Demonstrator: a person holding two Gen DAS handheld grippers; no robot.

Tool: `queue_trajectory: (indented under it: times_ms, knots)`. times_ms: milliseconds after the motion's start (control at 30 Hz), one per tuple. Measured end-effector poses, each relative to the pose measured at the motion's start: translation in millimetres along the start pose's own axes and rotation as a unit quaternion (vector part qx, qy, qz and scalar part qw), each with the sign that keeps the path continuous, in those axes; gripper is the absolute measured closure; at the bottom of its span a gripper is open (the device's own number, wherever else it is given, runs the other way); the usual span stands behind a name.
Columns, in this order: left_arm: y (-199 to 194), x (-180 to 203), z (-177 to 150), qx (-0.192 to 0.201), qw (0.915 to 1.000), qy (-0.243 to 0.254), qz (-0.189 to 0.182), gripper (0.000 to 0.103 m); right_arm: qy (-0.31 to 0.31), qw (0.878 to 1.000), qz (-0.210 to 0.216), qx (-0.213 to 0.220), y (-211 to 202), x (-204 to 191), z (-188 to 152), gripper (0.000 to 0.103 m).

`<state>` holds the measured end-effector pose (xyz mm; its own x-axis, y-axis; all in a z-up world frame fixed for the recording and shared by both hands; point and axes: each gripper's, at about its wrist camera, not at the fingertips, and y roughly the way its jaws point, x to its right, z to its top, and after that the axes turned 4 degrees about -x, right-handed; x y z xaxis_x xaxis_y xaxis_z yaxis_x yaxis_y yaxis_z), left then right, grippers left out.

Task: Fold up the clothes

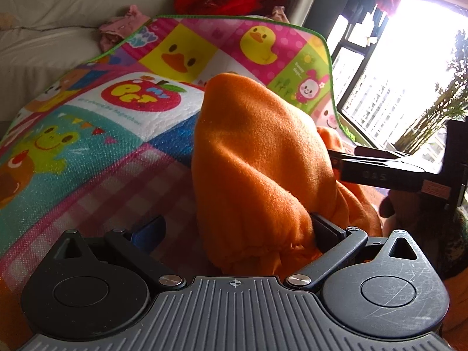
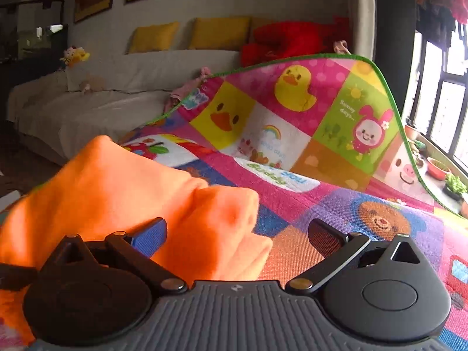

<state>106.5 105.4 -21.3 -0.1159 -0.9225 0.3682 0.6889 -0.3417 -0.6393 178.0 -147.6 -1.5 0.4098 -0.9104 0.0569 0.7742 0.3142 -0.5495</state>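
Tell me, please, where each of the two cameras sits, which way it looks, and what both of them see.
Left wrist: sits on the left gripper, looking forward over the orange cloth towards the window; its own two fingers show, and the right gripper enters from the right.
Right wrist: sits on the right gripper, looking across the play mat towards the sofa; its own open fingers show.
Shared: the orange cloth, the play mat, the red bundle on the sofa.
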Motion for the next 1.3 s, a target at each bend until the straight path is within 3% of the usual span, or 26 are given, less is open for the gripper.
queue_trajectory:
  times_ms: [233,300,367,467,633,733,833,900,1000,1133,1300]
  knots:
    - [0,-4,10,-0.003,0.9996,-0.028,-0.011,0.0,-0.101,0.984,0.139,0.038,-77,-38,-27,0.0]
    - [-5,-4,15,0.005,0.9994,-0.032,-0.011,0.0,-0.134,0.982,0.13,0.035,-80,-53,-37,0.0]
    - [-12,0,19,0.016,0.9996,-0.021,-0.007,0.0,-0.164,0.983,0.077,0.032,-72,-68,-46,0.0]
    - [-23,6,20,0.022,0.9998,-0.001,-0.002,0.0,-0.123,0.99,0.064,0.024,-64,-61,-45,0.001]
    - [-30,10,23,0.034,0.9993,0.011,-0.007,0.0,-0.085,0.994,0.024,0.064,-85,-40,-39,0.006]
    - [-26,17,28,0.038,0.999,0.019,-0.016,0.0,-0.07,0.996,0.015,0.053,-89,-25,-41,0.006]
    - [-16,24,29,0.028,0.9991,0.03,-0.015,0.0,0.032,0.993,0.108,0.025,-94,16,-43,0.006]
    - [-7,26,26,0.015,0.9993,0.032,-0.01,0.0,0.127,0.978,0.167,0.015,-95,45,-45,0.006]
    - [3,25,21,0.003,0.9995,0.026,-0.016,0.0,0.218,0.954,0.205,0.013,-86,71,-43,0.011]
    - [6,21,20,-0.001,0.9996,0.012,-0.024,0.0,0.243,0.94,0.24,-0.012,-54,66,-37,0.028]
    - [-7,2,25,0.012,0.9989,-0.033,-0.031,0.0,0.226,0.938,0.259,-0.044,-10,28,-36,0.029]
